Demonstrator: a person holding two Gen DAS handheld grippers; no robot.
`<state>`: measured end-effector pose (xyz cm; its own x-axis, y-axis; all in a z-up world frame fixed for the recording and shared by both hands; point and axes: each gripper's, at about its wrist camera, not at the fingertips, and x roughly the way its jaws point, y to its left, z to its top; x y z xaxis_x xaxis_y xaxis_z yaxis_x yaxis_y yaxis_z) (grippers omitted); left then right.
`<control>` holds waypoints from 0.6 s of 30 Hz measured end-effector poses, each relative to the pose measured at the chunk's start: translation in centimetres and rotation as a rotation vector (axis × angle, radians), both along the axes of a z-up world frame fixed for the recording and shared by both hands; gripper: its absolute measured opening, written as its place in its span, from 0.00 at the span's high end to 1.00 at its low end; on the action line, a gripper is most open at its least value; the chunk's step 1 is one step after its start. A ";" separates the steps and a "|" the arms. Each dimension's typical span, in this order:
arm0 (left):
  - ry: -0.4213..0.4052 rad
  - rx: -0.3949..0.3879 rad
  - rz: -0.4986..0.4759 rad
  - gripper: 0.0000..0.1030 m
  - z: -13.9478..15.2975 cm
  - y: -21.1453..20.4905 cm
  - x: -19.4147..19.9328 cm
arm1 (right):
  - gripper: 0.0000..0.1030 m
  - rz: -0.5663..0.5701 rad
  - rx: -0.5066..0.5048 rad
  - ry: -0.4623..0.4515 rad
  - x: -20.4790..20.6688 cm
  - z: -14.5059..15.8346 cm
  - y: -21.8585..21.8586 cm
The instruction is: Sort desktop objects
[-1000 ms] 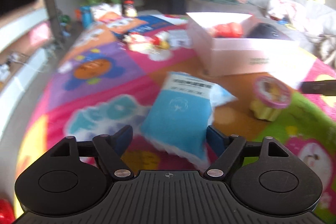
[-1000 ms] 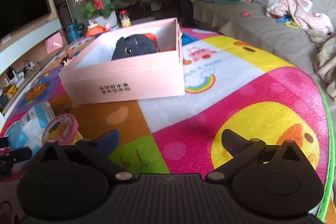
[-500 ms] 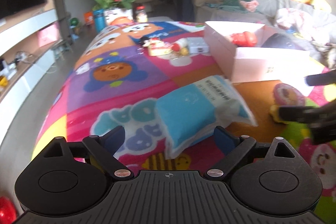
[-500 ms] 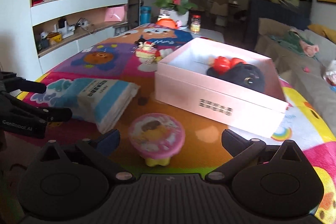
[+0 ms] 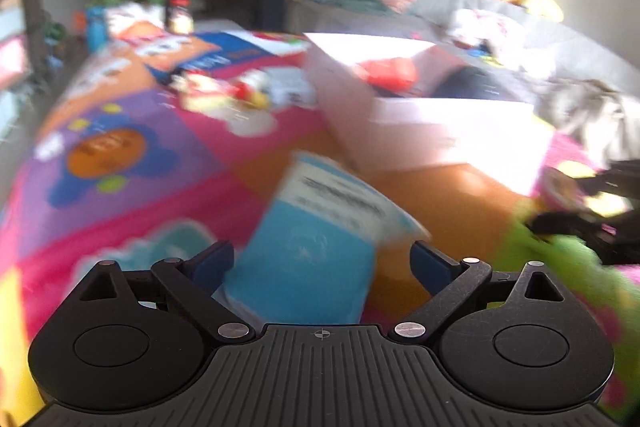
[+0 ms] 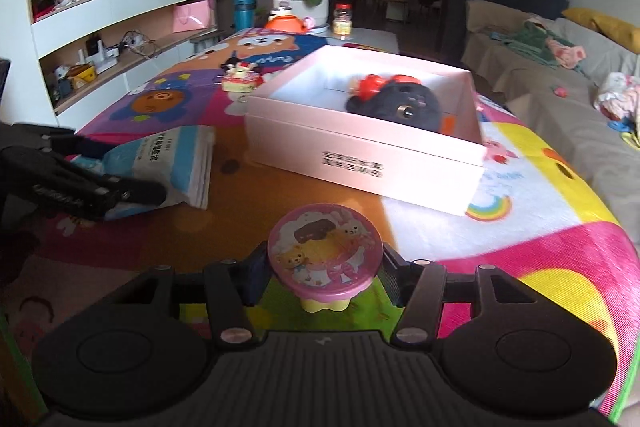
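Note:
A blue and white tissue pack (image 5: pixel 312 247) lies on the colourful mat between the fingers of my open left gripper (image 5: pixel 322 263); the view is blurred. It also shows in the right wrist view (image 6: pixel 172 163), with the left gripper (image 6: pixel 116 183) around its near end. My right gripper (image 6: pixel 320 273) has its fingers closed against a small pink-lidded cup (image 6: pixel 323 255) with a yellow base. An open pink box (image 6: pixel 360 163) stands beyond, holding a black plush (image 6: pixel 400 103) and a red toy (image 6: pixel 370 85); the box also shows in the left wrist view (image 5: pixel 440 131).
A small cake-shaped toy (image 6: pixel 242 79) sits on the mat left of the box. A flower pot (image 6: pixel 300 3), a blue bottle (image 6: pixel 244 13) and a jar (image 6: pixel 343 23) stand at the far end. A sofa (image 6: pixel 560 67) with clothes runs along the right.
My right gripper has moved in and closed on the pink-lidded cup. My left gripper has moved forward so the tissue pack now lies between its fingers.

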<state>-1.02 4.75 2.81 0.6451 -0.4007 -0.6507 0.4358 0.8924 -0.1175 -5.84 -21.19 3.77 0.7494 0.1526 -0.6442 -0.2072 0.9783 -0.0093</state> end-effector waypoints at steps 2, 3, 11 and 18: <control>0.014 -0.029 -0.083 0.04 0.3 -0.6 -1.4 | 0.46 -0.010 0.002 -0.003 -0.3 0.1 -0.6; 0.008 -0.030 -0.112 0.04 0.5 -0.9 -2.0 | 0.46 -0.011 0.002 -0.003 -0.4 0.2 -0.7; 0.033 0.029 0.133 0.04 0.9 -3.3 -0.5 | 0.46 0.013 0.012 0.002 -0.1 -0.1 0.6; -0.003 0.139 0.168 0.05 0.4 -6.5 0.8 | 0.46 0.025 0.003 -0.026 -1.4 0.7 0.5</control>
<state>-0.21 -1.71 3.19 0.6972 -0.1939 -0.6902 0.2798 0.9600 0.0129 -7.19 -20.67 4.50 0.7620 0.1730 -0.6240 -0.2311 0.9729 -0.0124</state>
